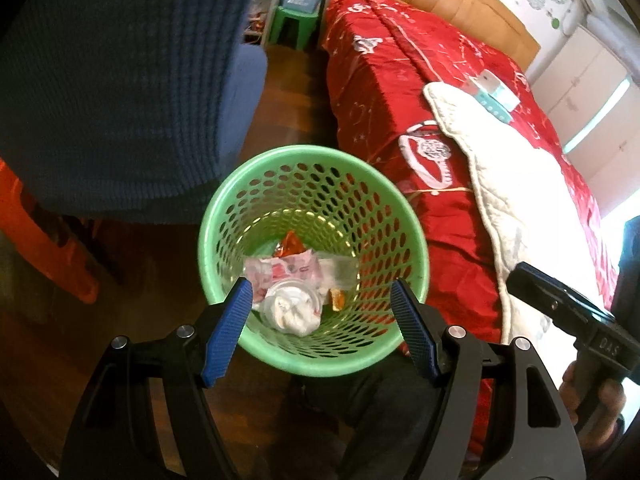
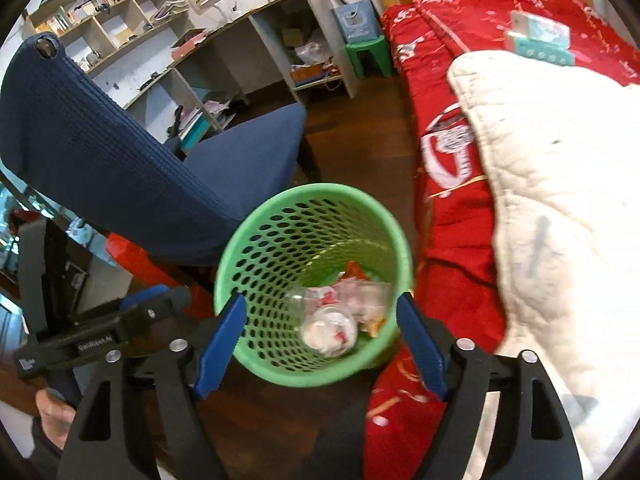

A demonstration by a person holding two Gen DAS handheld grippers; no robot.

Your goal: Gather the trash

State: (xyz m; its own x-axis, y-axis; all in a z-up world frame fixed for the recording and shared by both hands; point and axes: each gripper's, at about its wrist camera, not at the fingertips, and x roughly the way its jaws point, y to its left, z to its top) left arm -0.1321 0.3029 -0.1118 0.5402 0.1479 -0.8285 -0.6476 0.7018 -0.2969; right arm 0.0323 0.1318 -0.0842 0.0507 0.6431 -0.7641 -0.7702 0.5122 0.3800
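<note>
- Bedroom floor, left view: green basket beside the red bed holds light, crumpled wrappers; left gripper gapes empty above.
- Right view: right gripper, also spread empty, hovers over the basket; soft scraps would pinch anywhere.

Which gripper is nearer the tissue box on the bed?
Right. The right gripper hangs over the green bin on the bed's side; the left gripper is beside it, further from the tissue box.

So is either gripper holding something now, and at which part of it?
Nothing is held. The left gripper and the right gripper both stand open above the green basket, with empty space between their fingers; the trash lies inside the basket.
</note>
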